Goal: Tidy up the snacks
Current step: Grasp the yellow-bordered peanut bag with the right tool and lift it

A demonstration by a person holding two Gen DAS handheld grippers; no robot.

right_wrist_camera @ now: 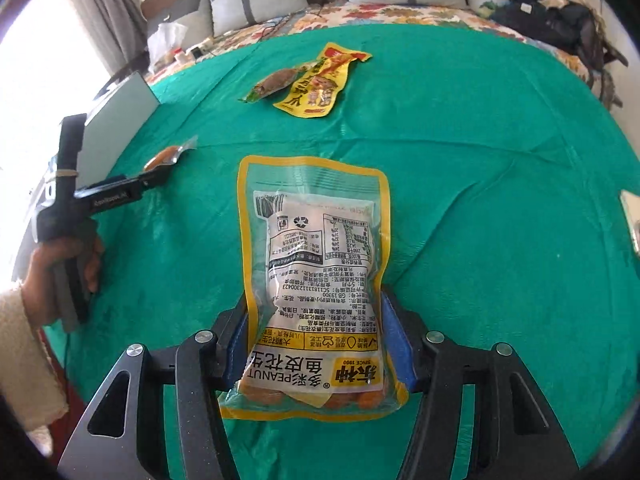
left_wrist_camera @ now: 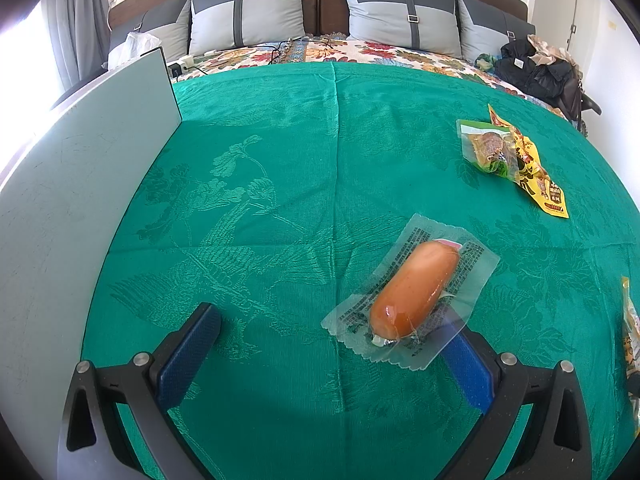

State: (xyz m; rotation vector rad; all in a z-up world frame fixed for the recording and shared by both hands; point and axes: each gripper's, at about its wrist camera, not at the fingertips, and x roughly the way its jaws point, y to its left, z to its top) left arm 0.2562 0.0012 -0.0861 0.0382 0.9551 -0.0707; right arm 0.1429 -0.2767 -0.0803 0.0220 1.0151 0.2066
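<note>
A sausage in a clear wrapper [left_wrist_camera: 412,290] lies on the green cloth; its near end rests over the right finger [left_wrist_camera: 468,364] of my left gripper [left_wrist_camera: 332,340], which is wide open. The sausage also shows in the right wrist view [right_wrist_camera: 166,156], by the tip of the left gripper [right_wrist_camera: 150,178]. My right gripper [right_wrist_camera: 320,340] is shut on a yellow-edged peanut bag [right_wrist_camera: 316,264], holding it by its lower part above the cloth. A yellow snack pack [right_wrist_camera: 320,80] and a small green-edged pack [right_wrist_camera: 272,82] lie together farther back, also seen in the left wrist view [left_wrist_camera: 532,164].
A white board or box [left_wrist_camera: 80,184] stands along the left side of the green cloth [left_wrist_camera: 280,184]. Pillows [left_wrist_camera: 248,12], cables and a black bag [left_wrist_camera: 536,68] lie on the bed beyond. Another packet edge [left_wrist_camera: 630,328] shows at the far right.
</note>
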